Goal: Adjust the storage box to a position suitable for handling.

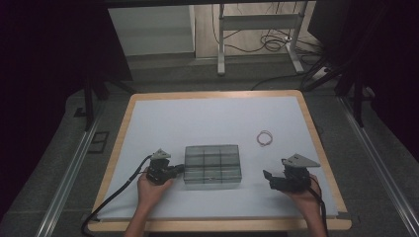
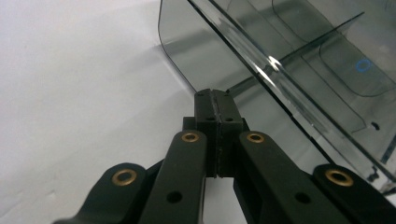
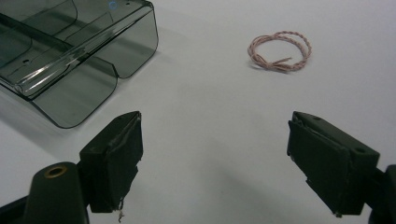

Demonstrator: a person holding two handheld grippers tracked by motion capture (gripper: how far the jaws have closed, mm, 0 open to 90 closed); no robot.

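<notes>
The smoked clear plastic compartment box (image 1: 213,166) sits near the front middle of the white bench (image 1: 207,118), its lid down over a grid of dividers. It looks light, rigid and slick, likely to skid if nudged, so the overhanging lid lip seems the best hold. The left claw (image 1: 179,170), jaws pressed together with nothing between them, meets the box's left wall; the right claw (image 1: 271,178) waits right of the box, jaws wide and empty. A twisted pink cord loop (image 1: 265,138) lies behind and right of the box.
</notes>
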